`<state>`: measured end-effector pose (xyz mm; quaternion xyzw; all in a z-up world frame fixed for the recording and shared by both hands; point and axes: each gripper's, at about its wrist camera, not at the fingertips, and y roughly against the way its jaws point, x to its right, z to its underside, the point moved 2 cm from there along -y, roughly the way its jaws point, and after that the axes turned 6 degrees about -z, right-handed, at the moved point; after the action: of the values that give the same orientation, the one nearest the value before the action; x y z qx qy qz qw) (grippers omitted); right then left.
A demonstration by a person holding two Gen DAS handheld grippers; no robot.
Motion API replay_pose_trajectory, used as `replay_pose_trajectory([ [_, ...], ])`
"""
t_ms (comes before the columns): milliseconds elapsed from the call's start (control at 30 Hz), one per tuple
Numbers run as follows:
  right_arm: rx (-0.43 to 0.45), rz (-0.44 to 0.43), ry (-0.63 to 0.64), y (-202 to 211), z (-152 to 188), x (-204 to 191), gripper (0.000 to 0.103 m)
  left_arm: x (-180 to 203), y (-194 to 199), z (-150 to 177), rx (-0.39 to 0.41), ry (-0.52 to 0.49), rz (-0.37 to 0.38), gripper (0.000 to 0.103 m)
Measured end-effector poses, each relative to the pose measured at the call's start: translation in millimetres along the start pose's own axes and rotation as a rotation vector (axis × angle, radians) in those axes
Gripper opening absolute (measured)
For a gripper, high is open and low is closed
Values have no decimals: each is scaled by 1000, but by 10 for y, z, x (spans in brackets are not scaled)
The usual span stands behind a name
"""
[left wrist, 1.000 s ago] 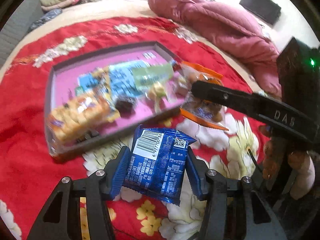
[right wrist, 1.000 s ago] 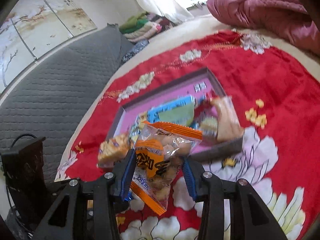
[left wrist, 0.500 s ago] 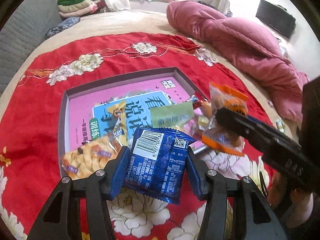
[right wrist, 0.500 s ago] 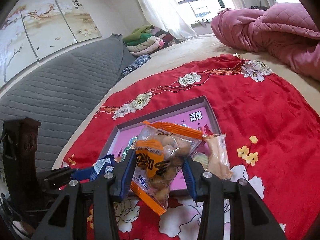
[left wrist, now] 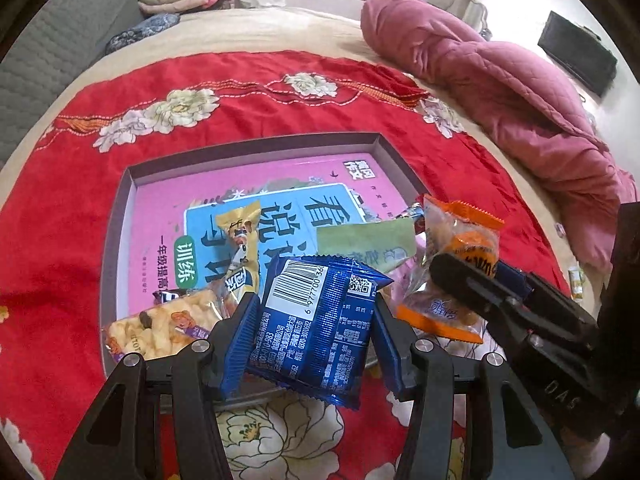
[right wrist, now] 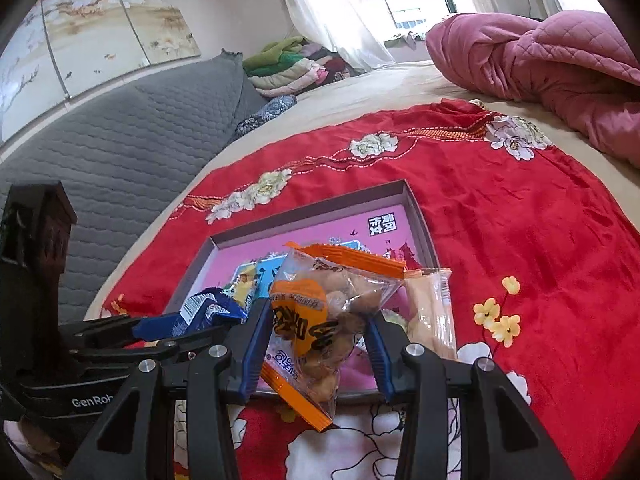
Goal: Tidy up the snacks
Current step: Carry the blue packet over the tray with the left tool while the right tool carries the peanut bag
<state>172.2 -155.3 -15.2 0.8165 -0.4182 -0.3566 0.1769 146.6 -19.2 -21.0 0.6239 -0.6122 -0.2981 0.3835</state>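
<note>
Jaws: left gripper (left wrist: 310, 326) clamps blue packet (left wrist: 320, 320), right gripper (right wrist: 316, 340) orange packet (right wrist: 324, 316); snack-cluttered tray (left wrist: 248, 148) beneath.

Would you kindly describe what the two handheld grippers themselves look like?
Both are black plastic frames with silver screw heads and ribbed blue pads. The left gripper shows "GenRob" lettering on its body in the right wrist view; the right gripper has embossed letters on its arm.

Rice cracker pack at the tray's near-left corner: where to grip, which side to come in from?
Grip the rice cracker pack across its short width, mid-body, fingers coming down from above. It lies flat and long over the tray's near-left corner, and its end seals look too thin to hold. Its right end tucks under the yellow packet, so favour the free left half.
</note>
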Motion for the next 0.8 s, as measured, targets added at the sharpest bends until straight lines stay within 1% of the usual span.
replay_pose_trajectory([
  [500,-20,36,31,-135,43,50,45,7,-67,-11,-9,9,-13,56],
  [800,-19,96,102,-166,70,15,48,33,-91,-40,-20,10,-30,56],
])
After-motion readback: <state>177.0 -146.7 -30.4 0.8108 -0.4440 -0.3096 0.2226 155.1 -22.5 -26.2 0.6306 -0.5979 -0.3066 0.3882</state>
